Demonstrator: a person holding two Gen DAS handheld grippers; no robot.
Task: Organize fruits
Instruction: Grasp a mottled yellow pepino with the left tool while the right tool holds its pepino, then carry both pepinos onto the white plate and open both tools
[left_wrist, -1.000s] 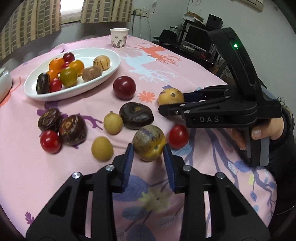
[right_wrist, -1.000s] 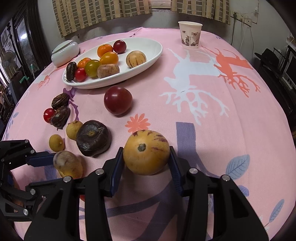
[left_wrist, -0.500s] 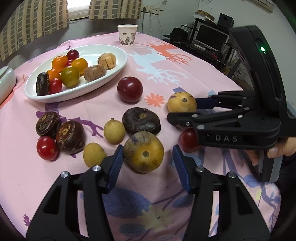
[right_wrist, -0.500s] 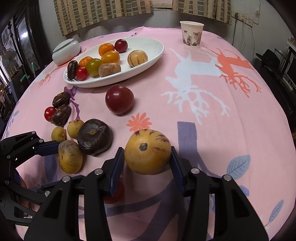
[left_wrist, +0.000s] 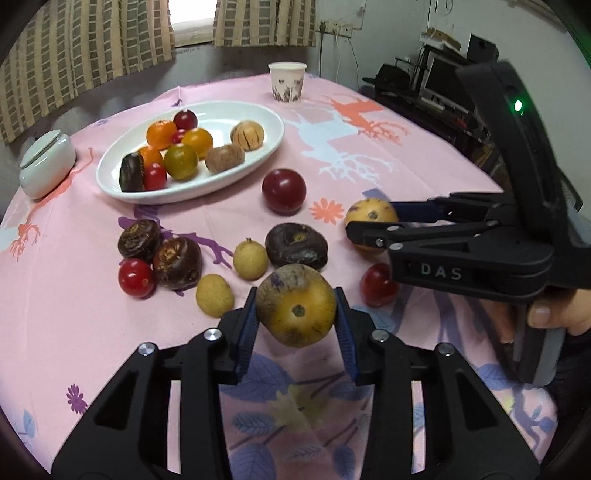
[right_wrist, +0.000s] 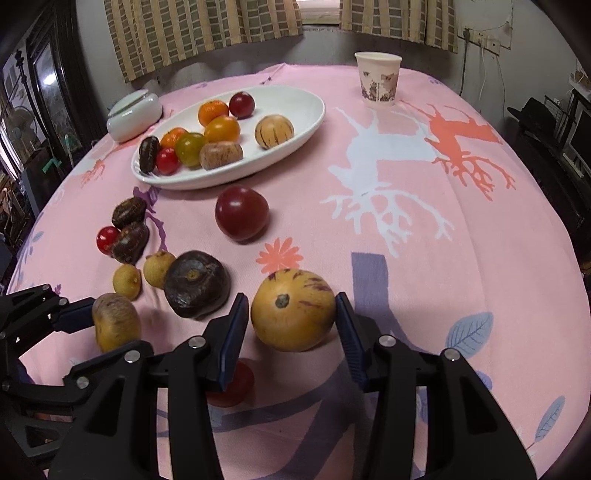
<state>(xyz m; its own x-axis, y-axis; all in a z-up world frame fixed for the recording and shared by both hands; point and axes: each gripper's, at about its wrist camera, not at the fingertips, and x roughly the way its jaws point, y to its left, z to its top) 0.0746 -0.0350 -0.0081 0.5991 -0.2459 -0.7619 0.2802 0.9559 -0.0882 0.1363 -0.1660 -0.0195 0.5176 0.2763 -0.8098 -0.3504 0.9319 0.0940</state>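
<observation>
My left gripper (left_wrist: 295, 297) has its jaws closing, and both blue pads press on a yellow-brown, purple-flecked melon (left_wrist: 295, 304) just above the pink cloth. The right gripper (right_wrist: 291, 299) is shut on a yellow melon with purple stripes (right_wrist: 293, 310); the left wrist view shows it gripped at the right (left_wrist: 369, 221). Loose on the cloth lie a dark red plum (left_wrist: 284, 191), a dark brown fruit (left_wrist: 296, 245), two small tan fruits (left_wrist: 250, 258), two cherry tomatoes (left_wrist: 136, 277) and two brown chestnut-like fruits (left_wrist: 177, 262). The white oval plate (left_wrist: 229, 118) holds several fruits.
A paper cup (left_wrist: 287, 81) stands at the table's far edge and a white lidded jar (left_wrist: 46, 166) sits left of the plate. A hand (left_wrist: 554, 314) holds the right gripper. Desks with electronics stand beyond the table on the right.
The left jaws spread wide and then came back in on the melon, which has turned its stem end toward the camera. The left gripper rose slightly. The right gripper kept still with its melon.
</observation>
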